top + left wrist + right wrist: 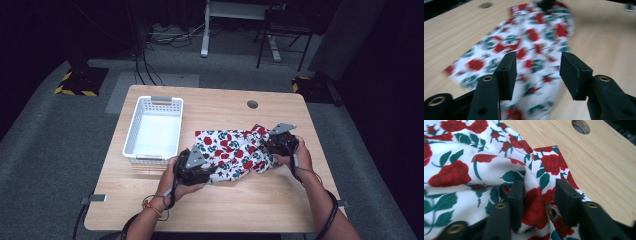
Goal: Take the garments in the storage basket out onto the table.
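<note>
One white basket (pixel 153 129) beside cloth (pixel 232 152)

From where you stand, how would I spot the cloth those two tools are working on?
Find the light wooden table. To the right of the white basket, between the two hands, lies a crumpled cloth. It is white, printed with red roses and green leaves, the only patterned thing there.
</note>
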The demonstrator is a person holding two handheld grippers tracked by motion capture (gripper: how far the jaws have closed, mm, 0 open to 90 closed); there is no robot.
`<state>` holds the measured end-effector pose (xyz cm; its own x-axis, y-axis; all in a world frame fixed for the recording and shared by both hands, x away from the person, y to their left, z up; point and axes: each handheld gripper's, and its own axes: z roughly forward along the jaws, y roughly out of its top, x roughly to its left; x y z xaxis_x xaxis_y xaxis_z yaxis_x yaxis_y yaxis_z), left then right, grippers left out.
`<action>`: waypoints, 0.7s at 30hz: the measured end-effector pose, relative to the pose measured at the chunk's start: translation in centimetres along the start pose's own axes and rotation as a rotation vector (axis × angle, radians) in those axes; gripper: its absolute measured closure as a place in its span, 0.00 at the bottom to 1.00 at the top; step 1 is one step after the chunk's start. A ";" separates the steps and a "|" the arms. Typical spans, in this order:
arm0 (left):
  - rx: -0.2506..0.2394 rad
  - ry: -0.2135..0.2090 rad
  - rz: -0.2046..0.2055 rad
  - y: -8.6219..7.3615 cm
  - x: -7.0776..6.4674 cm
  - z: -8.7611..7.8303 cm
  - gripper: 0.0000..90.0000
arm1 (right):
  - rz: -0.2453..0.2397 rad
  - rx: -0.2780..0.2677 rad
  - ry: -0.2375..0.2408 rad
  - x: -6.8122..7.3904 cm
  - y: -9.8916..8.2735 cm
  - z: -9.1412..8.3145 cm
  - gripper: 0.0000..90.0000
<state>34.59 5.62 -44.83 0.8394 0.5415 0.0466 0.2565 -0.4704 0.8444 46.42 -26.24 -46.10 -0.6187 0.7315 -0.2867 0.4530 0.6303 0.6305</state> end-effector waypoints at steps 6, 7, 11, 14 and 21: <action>0.110 -0.101 0.085 1.3 -3.3 5.2 0.47 | -0.007 -0.072 -0.006 1.1 0.1 -1.9 0.45; 0.130 -0.106 0.084 1.3 -3.3 6.1 0.47 | -0.011 -0.088 -0.005 1.3 0.0 -2.4 0.45; 0.174 -0.092 0.048 1.0 -3.1 8.7 0.47 | 0.013 -0.161 0.018 2.0 -1.5 -5.3 0.51; 0.193 -0.068 0.032 0.7 -3.0 9.7 0.47 | 0.044 -0.161 0.061 3.1 -3.5 -6.4 0.54; 0.223 -0.001 0.045 0.1 -2.8 10.6 0.73 | 0.155 -0.054 0.152 4.6 -6.2 -4.8 0.58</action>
<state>37.32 -3.36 -50.49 0.8531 0.5154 0.0810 0.3180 -0.6369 0.7023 37.67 -28.02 -47.93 -0.6361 0.7680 -0.0741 0.5175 0.4959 0.6974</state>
